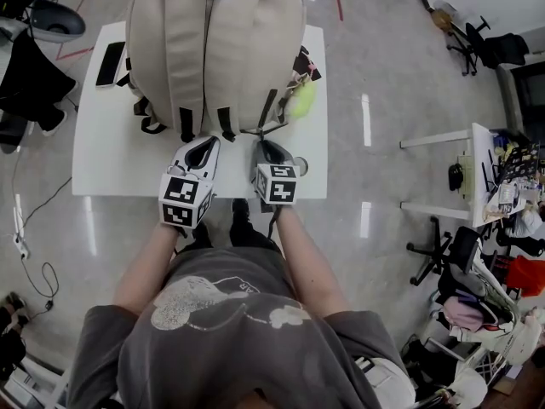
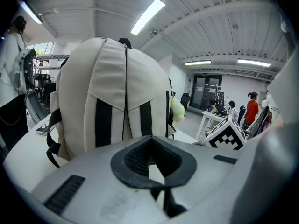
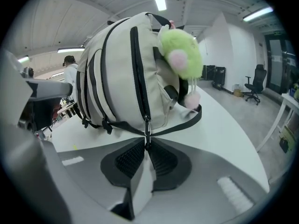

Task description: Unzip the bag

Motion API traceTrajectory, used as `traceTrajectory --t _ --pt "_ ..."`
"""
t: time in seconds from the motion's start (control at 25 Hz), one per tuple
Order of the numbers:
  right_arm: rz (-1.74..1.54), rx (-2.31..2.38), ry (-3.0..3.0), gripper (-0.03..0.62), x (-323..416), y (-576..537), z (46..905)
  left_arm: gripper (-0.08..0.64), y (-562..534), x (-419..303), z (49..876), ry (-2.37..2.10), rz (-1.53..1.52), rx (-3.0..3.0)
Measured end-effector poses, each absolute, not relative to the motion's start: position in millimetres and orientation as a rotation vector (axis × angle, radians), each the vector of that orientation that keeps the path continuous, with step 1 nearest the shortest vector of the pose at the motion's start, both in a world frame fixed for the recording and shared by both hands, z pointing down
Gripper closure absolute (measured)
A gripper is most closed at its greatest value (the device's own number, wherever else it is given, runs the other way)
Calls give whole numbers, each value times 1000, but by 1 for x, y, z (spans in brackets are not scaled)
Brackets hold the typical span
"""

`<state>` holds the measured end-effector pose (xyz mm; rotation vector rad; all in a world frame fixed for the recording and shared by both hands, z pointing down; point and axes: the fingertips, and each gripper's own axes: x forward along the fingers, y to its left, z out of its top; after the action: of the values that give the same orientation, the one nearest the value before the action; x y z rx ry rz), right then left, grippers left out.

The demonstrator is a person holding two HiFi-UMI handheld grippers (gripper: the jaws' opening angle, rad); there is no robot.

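Bag [image 1: 213,49] zipper pull [image 3: 147,125] pinched by down-tilted right gripper [image 3: 146,146]; left gripper [image 2: 150,140] clenched empty.

Left tool [image 1: 208,141] sits closed and empty; right tool [image 1: 263,144] beside it pinches the zipper pull [image 3: 147,127].

Matt cloth bag [image 1: 238,49], glossy white table [image 1: 111,160]

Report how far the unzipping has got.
Done: the right gripper is shut on the zipper pull, which sits at the lower end of the zip on the bag. In hand: that pinch only. Left: the whole pull, since the zip looks closed along its visible length. The left gripper holds nothing and sits near the bag's base.
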<state>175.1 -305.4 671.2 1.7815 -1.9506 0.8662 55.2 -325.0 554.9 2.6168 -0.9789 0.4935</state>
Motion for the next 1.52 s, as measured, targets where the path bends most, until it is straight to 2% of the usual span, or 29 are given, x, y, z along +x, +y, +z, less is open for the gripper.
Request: traceTrajectory --t 0.24,0.4,0.48,1.16,1.52 --pt "808 1752 -1967 537 175 -301 664 554 -318 51 553 -971 523 2661" --pt "833 1783 -1955 461 176 -297 659 554 -315 50 544 -956 491 2695" --pt "830 1813 -1962 448 176 -295 652 554 -314 46 541 -962 469 2686" --pt "643 2042 -1985 459 132 -239 560 554 -271 -26 523 -895 371 2699" --pt "545 2060 -2009 534 109 -224 536 554 -263 -43 519 -887 301 2706"
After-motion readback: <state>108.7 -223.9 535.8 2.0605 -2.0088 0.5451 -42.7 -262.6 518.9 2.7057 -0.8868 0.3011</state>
